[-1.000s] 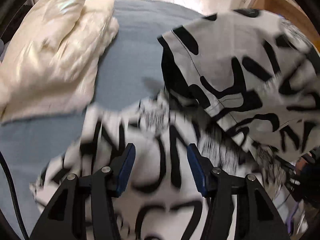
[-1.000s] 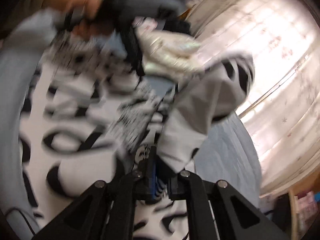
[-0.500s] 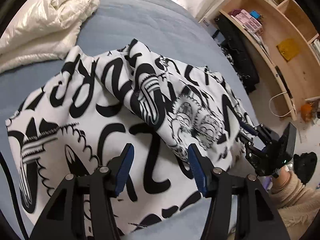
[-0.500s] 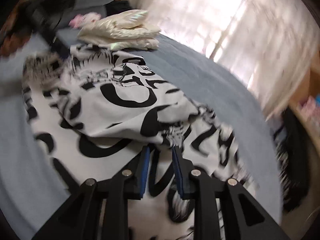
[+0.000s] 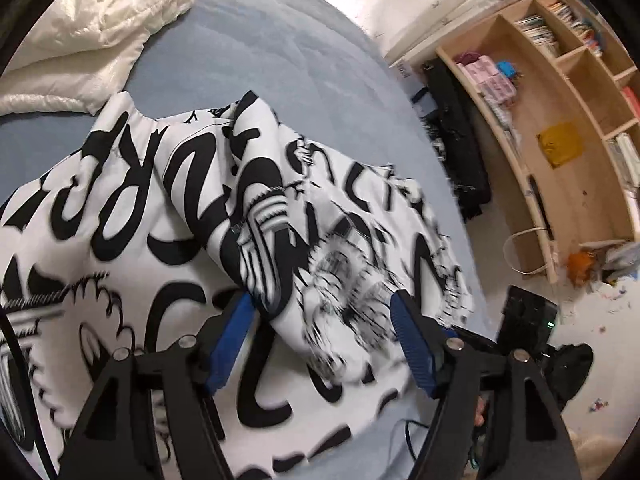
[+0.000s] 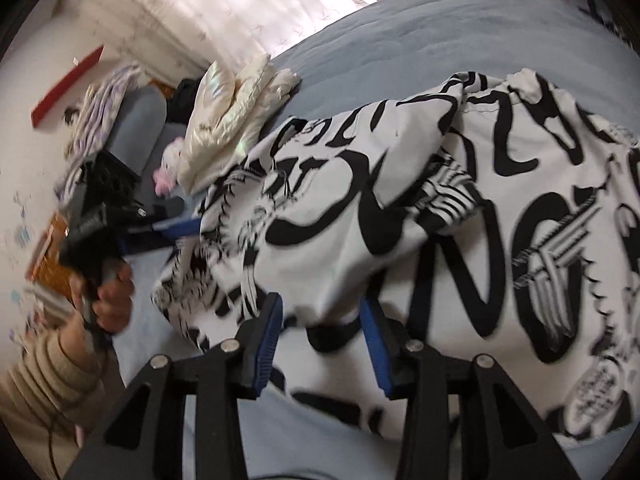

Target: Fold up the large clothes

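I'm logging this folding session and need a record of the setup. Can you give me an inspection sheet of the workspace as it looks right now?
Surface: blue bed, partly covered by the garment.
Job's things: black-and-white garment lies on the bed, one part folded over the rest, rumpled.
Clutter: cream quilt bunched at the bed's far end, touching the garment's edge.
Grippers: left claw open over the fold; right claw open at the garment's edge. Neither grips cloth.
Cables: thin black cable by the bed's near edge.
Surroundings: wooden shelves with books, dark bag on the floor, curtains.
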Demonstrator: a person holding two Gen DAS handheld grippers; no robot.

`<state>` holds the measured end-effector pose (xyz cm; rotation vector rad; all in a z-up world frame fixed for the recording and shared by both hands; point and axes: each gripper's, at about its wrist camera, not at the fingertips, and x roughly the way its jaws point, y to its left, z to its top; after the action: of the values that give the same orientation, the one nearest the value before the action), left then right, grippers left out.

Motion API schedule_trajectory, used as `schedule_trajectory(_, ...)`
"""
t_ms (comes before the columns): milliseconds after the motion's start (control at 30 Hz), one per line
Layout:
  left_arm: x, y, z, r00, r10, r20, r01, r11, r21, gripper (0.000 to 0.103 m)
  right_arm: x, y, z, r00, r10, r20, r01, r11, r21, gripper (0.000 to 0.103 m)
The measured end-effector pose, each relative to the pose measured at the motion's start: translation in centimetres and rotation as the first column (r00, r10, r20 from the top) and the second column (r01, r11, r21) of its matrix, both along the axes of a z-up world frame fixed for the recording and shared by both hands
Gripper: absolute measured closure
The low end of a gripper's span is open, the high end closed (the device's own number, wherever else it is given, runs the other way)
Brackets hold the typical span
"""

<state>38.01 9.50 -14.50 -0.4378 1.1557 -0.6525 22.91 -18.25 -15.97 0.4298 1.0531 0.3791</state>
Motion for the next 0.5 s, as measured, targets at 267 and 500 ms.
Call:
schedule_trajectory(267,1.6,-2.0,-1.8,0.992,0.123,-0.002,-0.12,0.975,0.185,0.098,3.0,-1.7,-1.3,0.989,-0.144,-0.03,0.147,0.984,0.105,0.101)
schedule_trajectory(500,-3.8,-2.2,0.8,0.984,0.145,0.106,-0.152,0.986,0.061,0.1,1.1,-4.8,6.0,0.966,-0.169,0.197,0.14,0.978,0.155,0.101)
